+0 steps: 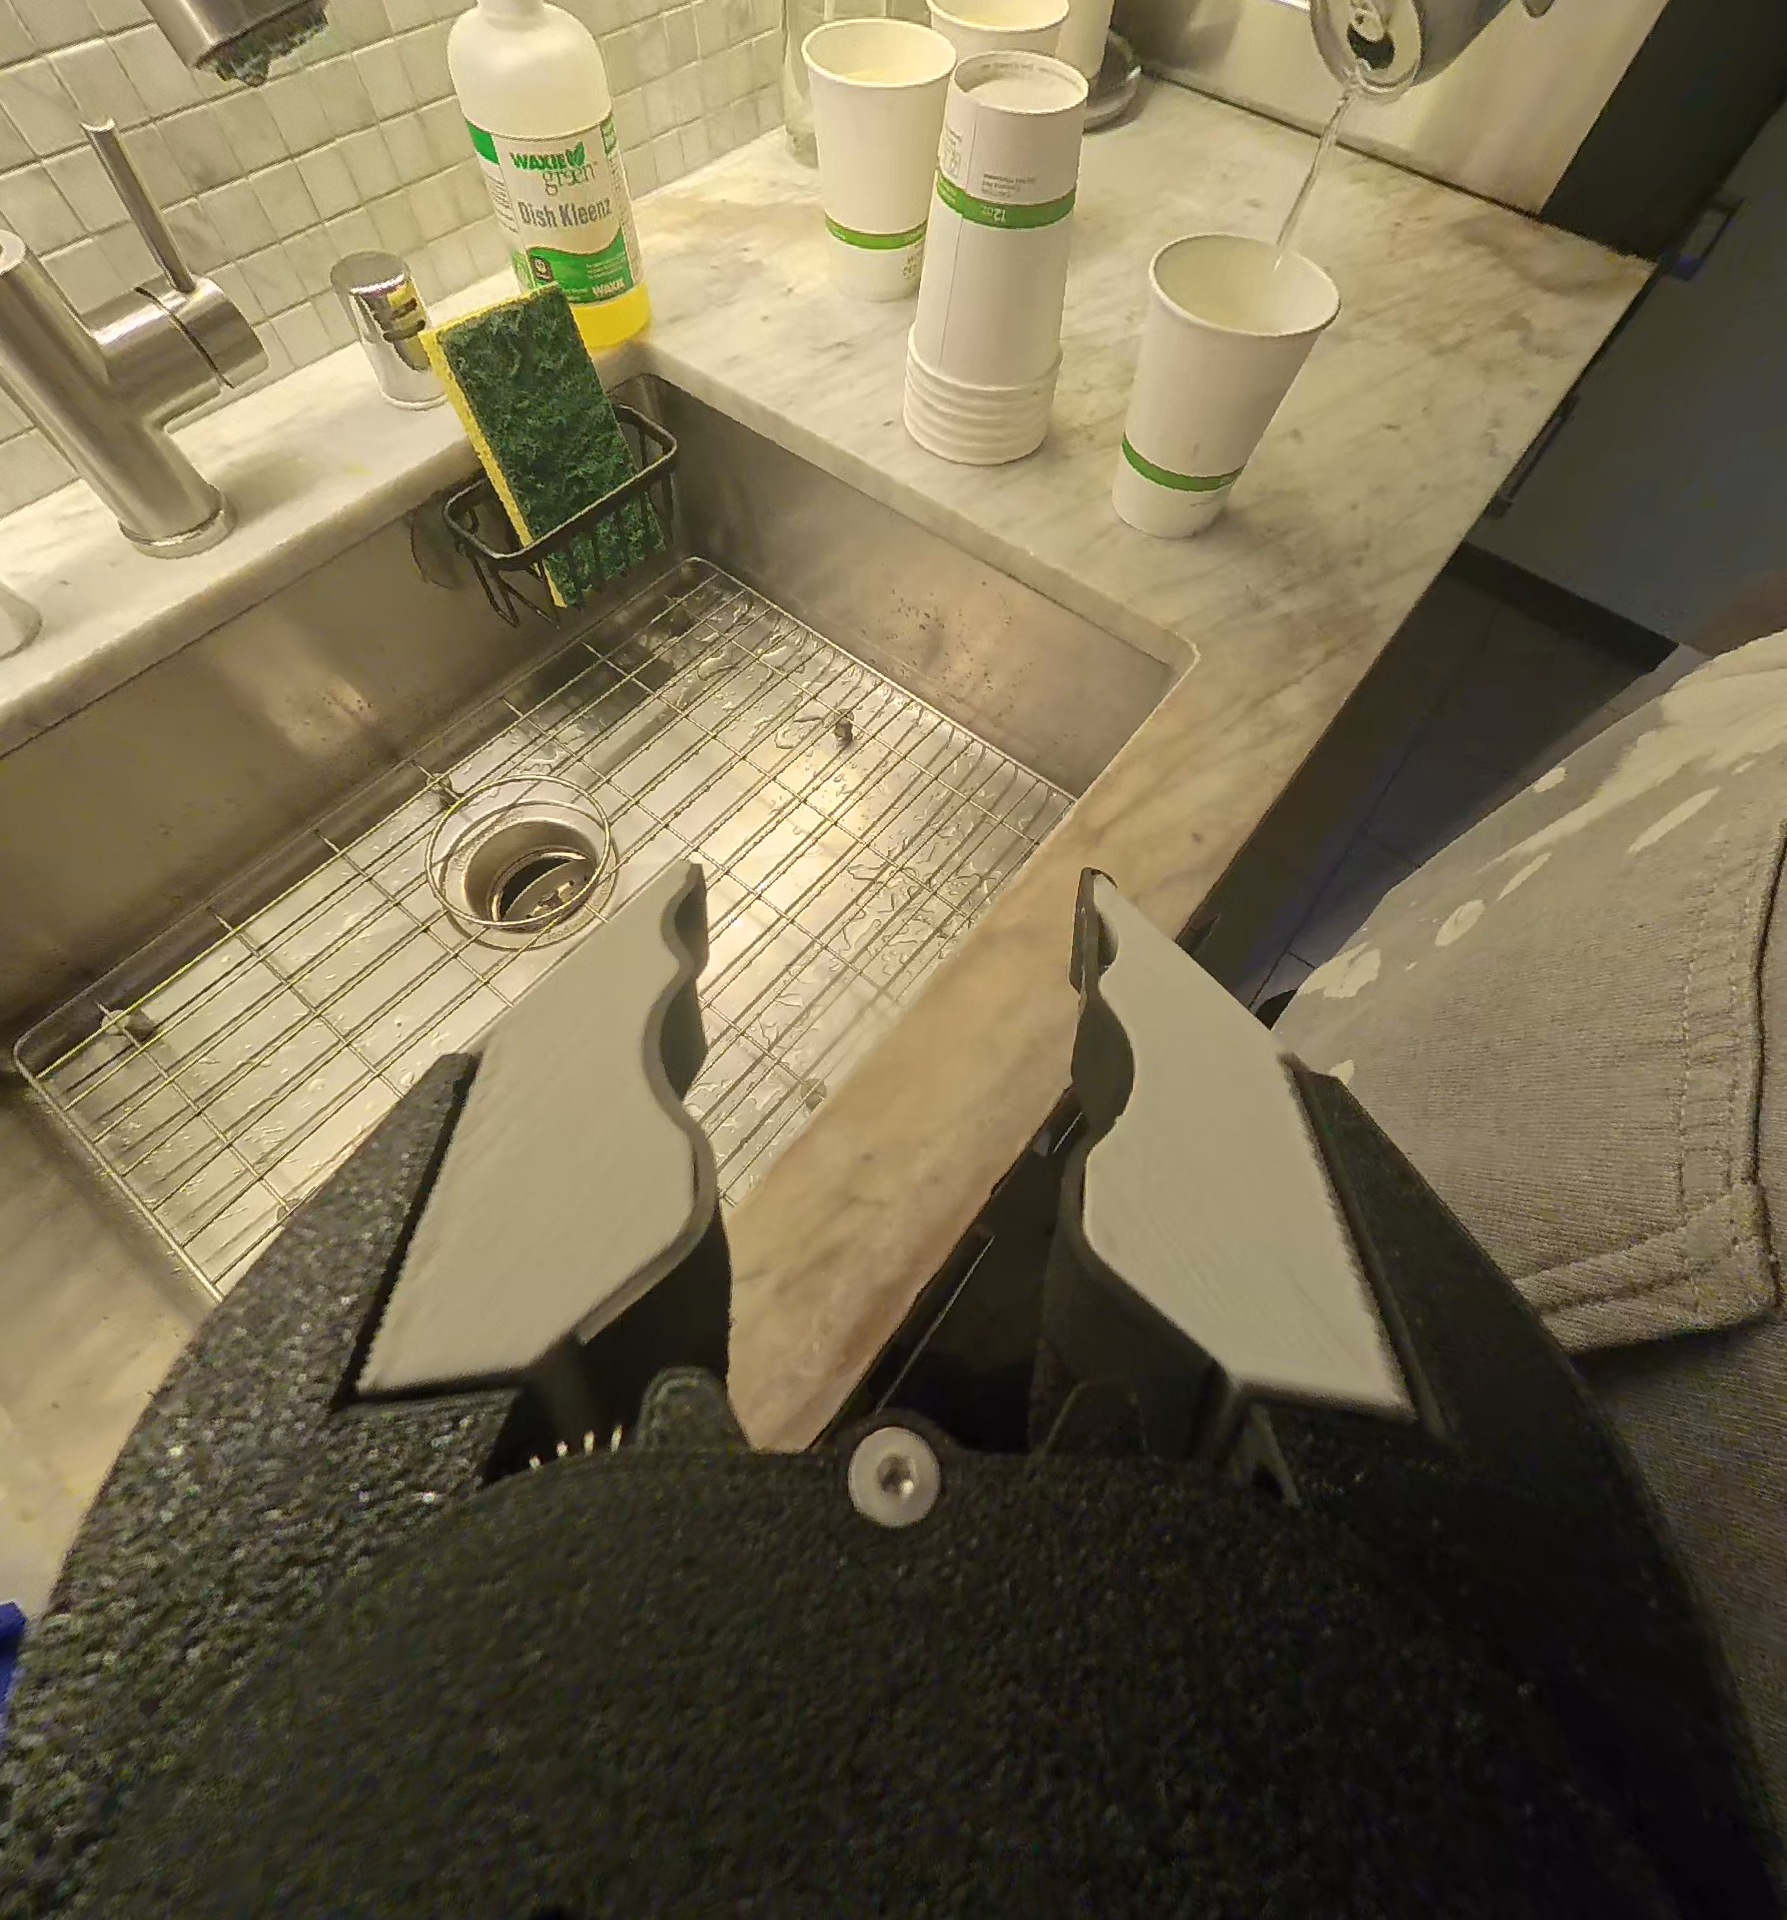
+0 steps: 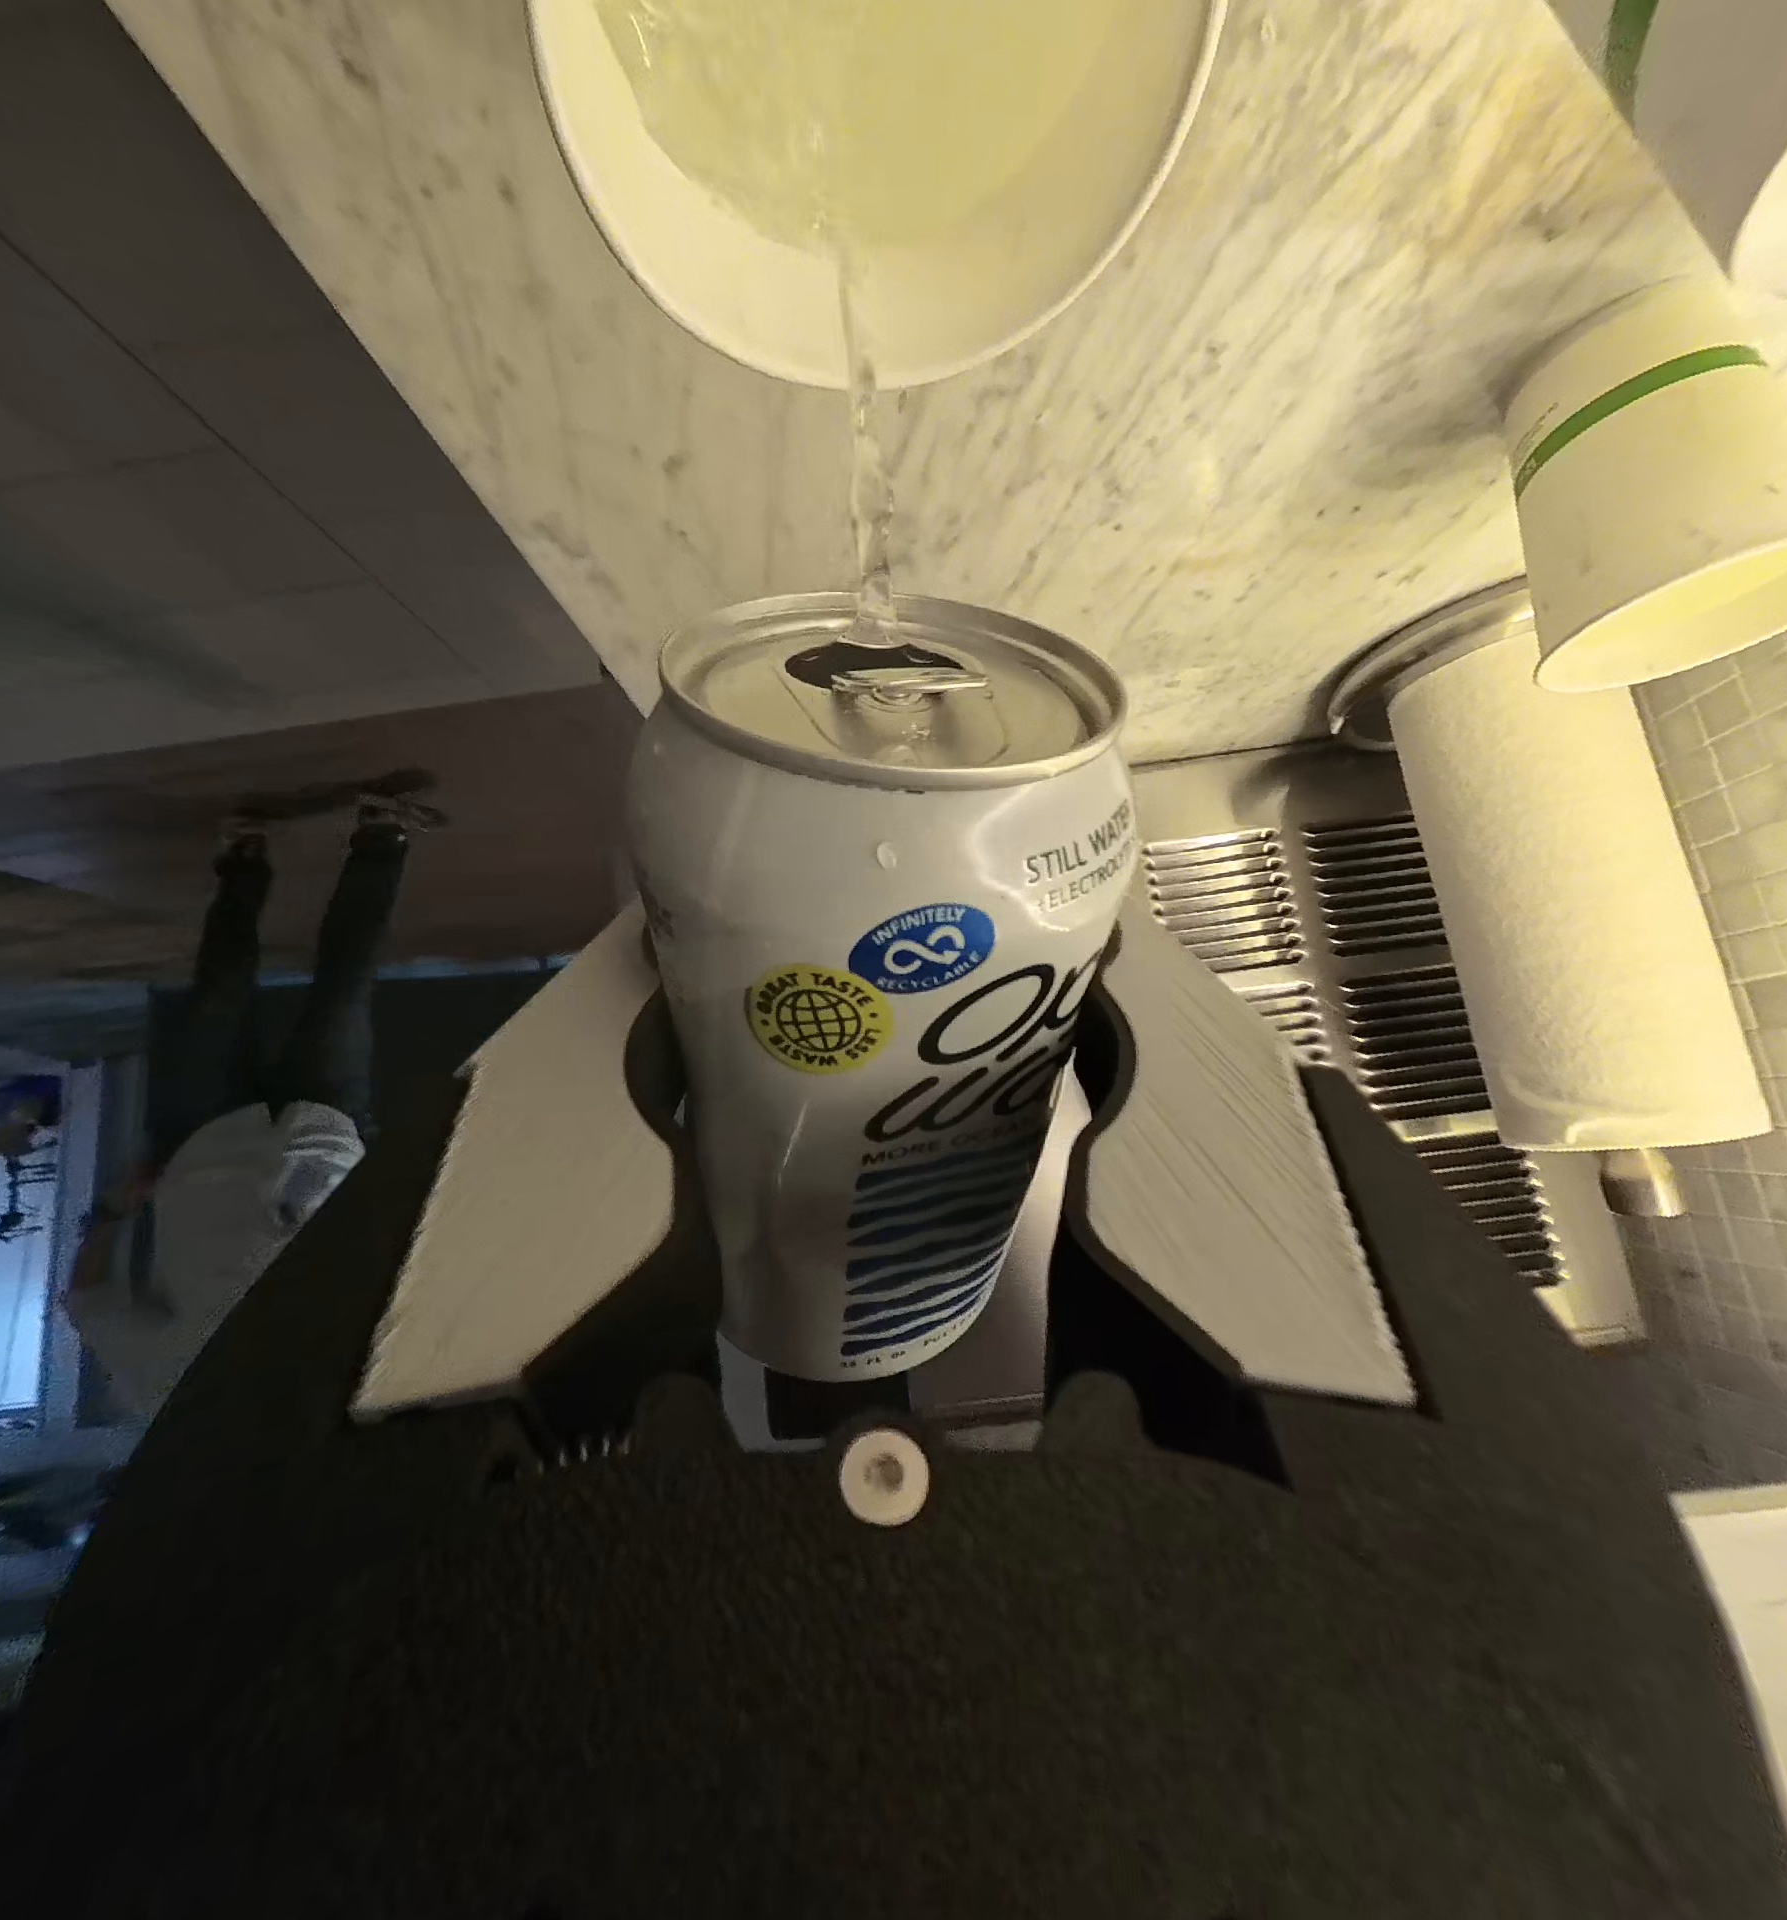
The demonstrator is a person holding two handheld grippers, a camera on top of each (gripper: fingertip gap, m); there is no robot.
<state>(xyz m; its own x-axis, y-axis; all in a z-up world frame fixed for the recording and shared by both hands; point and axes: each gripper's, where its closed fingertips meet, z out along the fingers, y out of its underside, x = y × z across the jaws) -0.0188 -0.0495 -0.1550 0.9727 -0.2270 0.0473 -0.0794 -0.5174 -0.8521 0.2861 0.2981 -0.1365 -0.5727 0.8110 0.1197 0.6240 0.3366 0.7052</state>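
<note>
A: Status of the right gripper [image 2: 873, 1023]?

B: We read its jaws as clenched on a white drink can [image 2: 884, 956], one grey finger on each side of the can body. The can is tipped mouth-down, and a thin stream of water [image 2: 868, 499] runs from its opening into the paper cup [image 2: 878, 156] directly beyond it.

A: Confirm from the left wrist view.

B: Confirmed. We see the same can [image 1: 1388, 42] at the top edge, above the cup [image 1: 1221, 384], with the stream [image 1: 1310, 177] entering at the cup's far rim. The cup stands upright on the marble counter [image 1: 1232, 623], apart from the other items.

A: Status of the left gripper [image 1: 889, 935]?

B: We read its jaws as released, spread wide, grasping nothing. It hangs over the near counter edge, at the near right corner of the sink [image 1: 972, 623], well apart from the cup.

A: Items relative to the sink?

B: A wire grid [image 1: 764, 894] covers the sink floor, with the drain [image 1: 525, 862] near its middle. A green and yellow sponge [image 1: 546, 447] stands tilted in a black wire caddy [image 1: 484, 540] on the sink's back wall. Behind the sink we note a faucet [image 1: 89, 353] and a dish soap bottle [image 1: 556, 177]. To the right of the sink, an inverted stack of paper cups [image 1: 993, 270] stands beside one more upright cup [image 1: 873, 156]. A grey garment [image 1: 1595, 1039] fills the right edge of the view.
</note>
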